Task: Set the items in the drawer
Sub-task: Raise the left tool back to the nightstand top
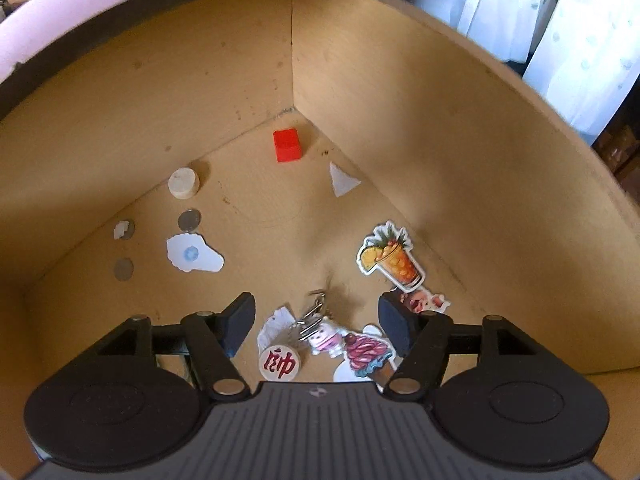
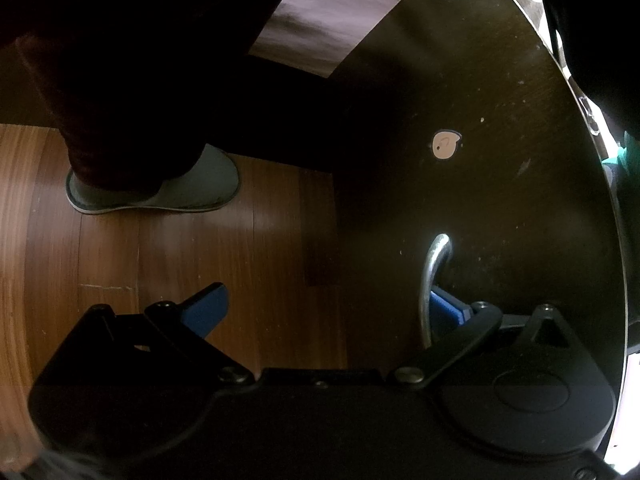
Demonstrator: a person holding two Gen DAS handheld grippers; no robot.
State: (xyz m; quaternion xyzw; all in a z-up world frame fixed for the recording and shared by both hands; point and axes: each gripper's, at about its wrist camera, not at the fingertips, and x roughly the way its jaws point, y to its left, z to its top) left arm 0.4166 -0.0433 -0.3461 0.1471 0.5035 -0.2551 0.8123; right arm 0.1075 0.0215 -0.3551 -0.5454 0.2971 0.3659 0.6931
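Observation:
In the left wrist view I look down into an open wooden drawer (image 1: pixel 420 128). My left gripper (image 1: pixel 318 320) is open and empty, just above a small pink-and-white keychain figure (image 1: pixel 325 336) with a metal ring (image 1: pixel 316 308) lying on the drawer floor. A round wooden piece with a red character (image 1: pixel 279 364) and a cupcake sticker (image 1: pixel 366 354) lie beside it. In the right wrist view my right gripper (image 2: pixel 324 308) is open, with its right finger (image 2: pixel 448 312) hooked behind the drawer's metal handle (image 2: pixel 432 276) on the dark drawer front (image 2: pixel 480 180).
Also in the drawer: a red block (image 1: pixel 287 145), a pale wooden disc (image 1: pixel 183 182), coins (image 1: pixel 189 220), a drink sticker (image 1: pixel 390 256), white paper scraps (image 1: pixel 342 179). The right wrist view shows wooden floor (image 2: pixel 160 248) and a slippered foot (image 2: pixel 160 188).

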